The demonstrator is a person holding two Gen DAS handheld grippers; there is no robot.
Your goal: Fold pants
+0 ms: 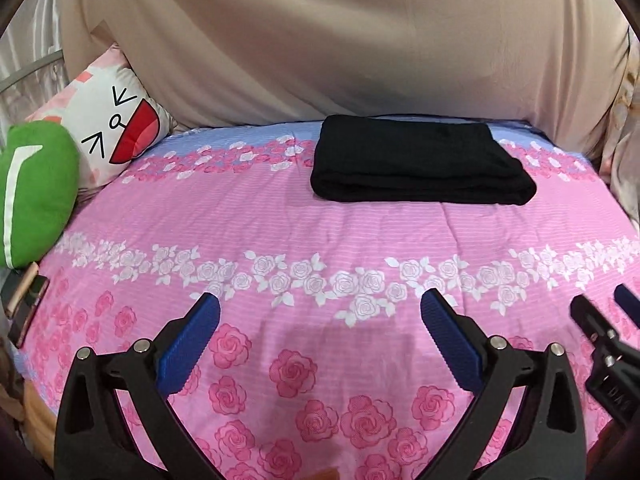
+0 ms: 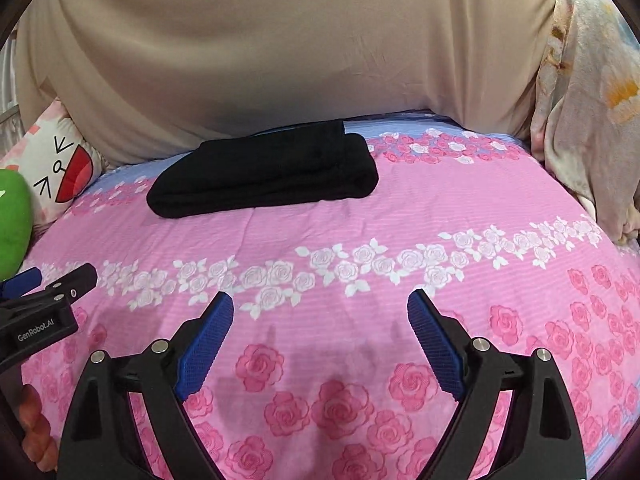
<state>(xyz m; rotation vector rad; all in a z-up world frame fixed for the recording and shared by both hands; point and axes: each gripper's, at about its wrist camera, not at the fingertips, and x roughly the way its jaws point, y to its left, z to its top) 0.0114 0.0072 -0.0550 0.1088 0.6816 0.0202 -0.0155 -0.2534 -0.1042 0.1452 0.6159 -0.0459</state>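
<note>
Black pants (image 1: 420, 160) lie folded into a flat rectangle at the far side of the bed, near the beige drape; they also show in the right wrist view (image 2: 264, 176). My left gripper (image 1: 320, 308) is open and empty, held above the pink sheet well short of the pants. My right gripper (image 2: 320, 306) is open and empty too, also near the front of the bed. Each gripper shows at the edge of the other's view: the right one (image 1: 604, 312) and the left one (image 2: 52, 276).
A pink rose-print sheet (image 1: 280, 240) covers the bed. A green plush (image 1: 36, 188) and a cartoon-face pillow (image 1: 116, 128) lie at the left. A beige drape (image 1: 340, 40) hangs behind. A pale floral blanket (image 2: 588, 100) is bunched at the right. A phone-like object (image 1: 28, 308) lies at the left edge.
</note>
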